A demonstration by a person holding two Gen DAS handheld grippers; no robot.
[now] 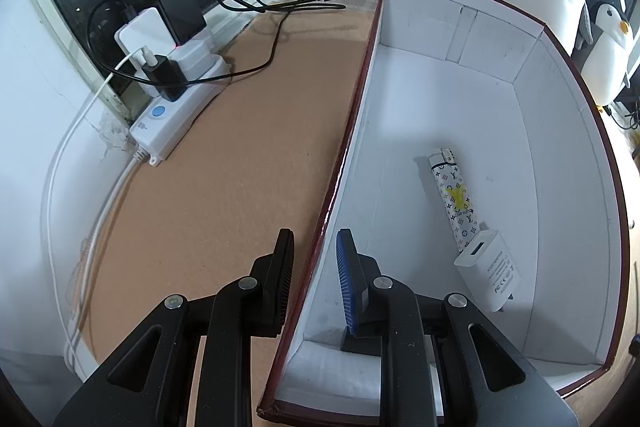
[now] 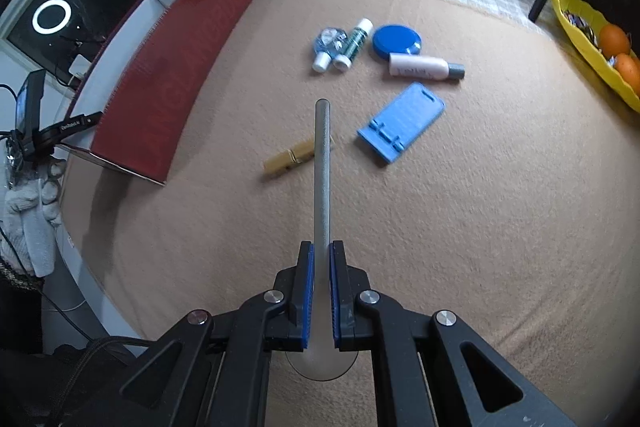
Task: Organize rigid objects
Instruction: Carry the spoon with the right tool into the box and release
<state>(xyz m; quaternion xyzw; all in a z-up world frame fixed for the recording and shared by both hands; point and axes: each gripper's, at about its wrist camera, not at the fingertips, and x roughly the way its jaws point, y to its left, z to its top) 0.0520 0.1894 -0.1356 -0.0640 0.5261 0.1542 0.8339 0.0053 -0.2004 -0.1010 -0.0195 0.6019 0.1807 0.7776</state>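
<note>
Left gripper fingers straddle box wall.

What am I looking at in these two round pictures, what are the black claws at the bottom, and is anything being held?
There is no robot here. A person holds a two-finger gripper in each hand, and each gripper carries a wide-angle camera looking along its fingers, hence the round, bent pictures.

In the left hand's view, the left gripper clamps the side wall of a red box with a white inside, one finger outside and one inside. In the box lie a patterned lighter and a white USB charger. A power strip sits by the window.

In the right hand's view, the right gripper is shut on a thin grey rod. On the tan blanket lie a clothespin, a blue phone stand, a pink bottle, a blue round case and two small bottles.
</note>
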